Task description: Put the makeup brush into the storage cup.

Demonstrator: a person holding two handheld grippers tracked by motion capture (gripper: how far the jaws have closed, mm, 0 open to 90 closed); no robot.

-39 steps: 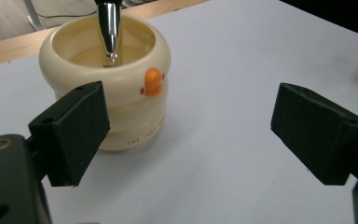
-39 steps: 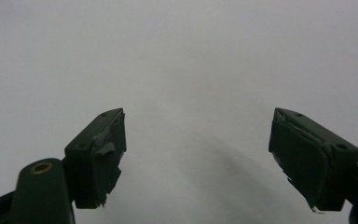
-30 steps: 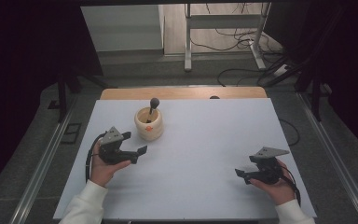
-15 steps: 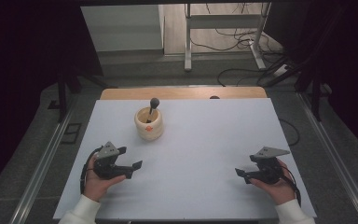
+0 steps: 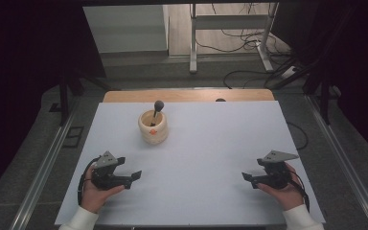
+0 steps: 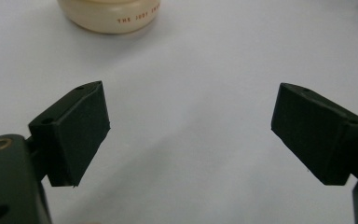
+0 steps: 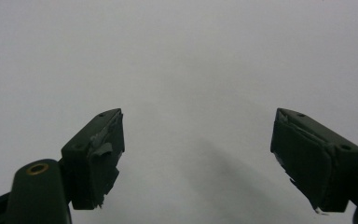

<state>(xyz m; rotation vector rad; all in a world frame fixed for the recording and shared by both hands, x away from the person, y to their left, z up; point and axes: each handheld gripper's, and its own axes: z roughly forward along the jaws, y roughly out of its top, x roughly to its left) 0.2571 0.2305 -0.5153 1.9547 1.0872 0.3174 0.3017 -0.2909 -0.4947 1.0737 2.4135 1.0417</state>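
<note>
Two grippers low over desk (image 5: 196,143): left gripper (image 5: 135,175) and right gripper (image 5: 247,177), fingers spread, empty. Cream mortar (image 5: 153,127) with pestle (image 5: 157,107) beyond left.

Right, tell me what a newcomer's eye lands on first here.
The round cream mortar holding a dark-knobbed pestle stands alone, far left of centre on the white table. Nearer the person, the left claw and right claw rest open at opposite sides, holding nothing.

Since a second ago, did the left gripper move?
Yes. The left gripper pulled back from the cream pot, toward the person's edge of the table.
</note>
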